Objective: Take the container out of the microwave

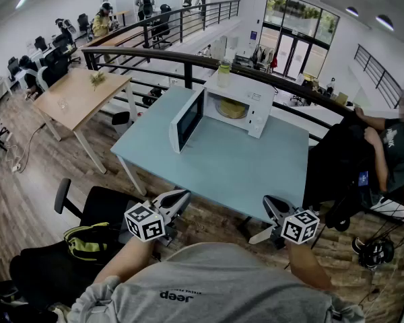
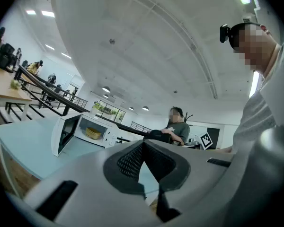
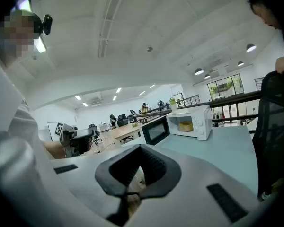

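A white microwave stands at the far side of the light blue table with its door swung open to the left. Inside it sits a round yellow container, which also shows in the left gripper view as the container and in the right gripper view as the container. My left gripper and right gripper hang close to my body, short of the table's near edge. Both are shut and hold nothing, as seen at the left gripper and the right gripper.
A clear bottle stands on top of the microwave. A person sits in a dark chair at the table's right end. A black office chair with a yellow-green bag is at my left. A wooden table and a railing lie beyond.
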Motion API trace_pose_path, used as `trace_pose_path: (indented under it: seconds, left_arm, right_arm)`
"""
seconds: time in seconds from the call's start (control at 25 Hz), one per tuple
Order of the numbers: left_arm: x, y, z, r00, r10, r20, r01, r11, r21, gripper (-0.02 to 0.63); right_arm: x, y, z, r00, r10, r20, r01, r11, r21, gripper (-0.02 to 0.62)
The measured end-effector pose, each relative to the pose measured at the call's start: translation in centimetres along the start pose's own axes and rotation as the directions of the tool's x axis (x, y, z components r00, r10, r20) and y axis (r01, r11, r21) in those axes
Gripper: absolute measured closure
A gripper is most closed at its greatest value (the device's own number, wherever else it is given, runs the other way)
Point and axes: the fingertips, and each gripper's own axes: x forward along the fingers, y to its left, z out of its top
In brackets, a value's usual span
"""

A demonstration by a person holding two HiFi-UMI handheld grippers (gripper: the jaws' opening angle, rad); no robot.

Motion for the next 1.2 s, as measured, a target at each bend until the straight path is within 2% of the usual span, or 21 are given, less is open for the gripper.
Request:
trace_pose_path:
  seconds: [0.68,0.84,1.2]
  left_arm:
    - [-0.8,1.5,0.7,1.0,0.002,0.02,-0.002,1.0,-0.007,0.592]
    - [-1.8,2.8,1.4,1.0,-0.004,0.029,0.004,1.0,-0.004,0.592]
    - [-5.9,7.5,3.7,0.999,-0.004,0.032,0.004,1.0,0.004,0.592]
  right_arm:
    - [1.8,0.3,0.4,1.0,0.007,-0.02,-0.006,1.0,0.014,0.58]
    - [3.2,0.6,1.5,1.0,-0.008,0.006,0.008,0.999,0.034,0.579]
    - [7.4,3.2,4.1,0.998,-0.038,0.051,0.037,0.999,0.006,0.578]
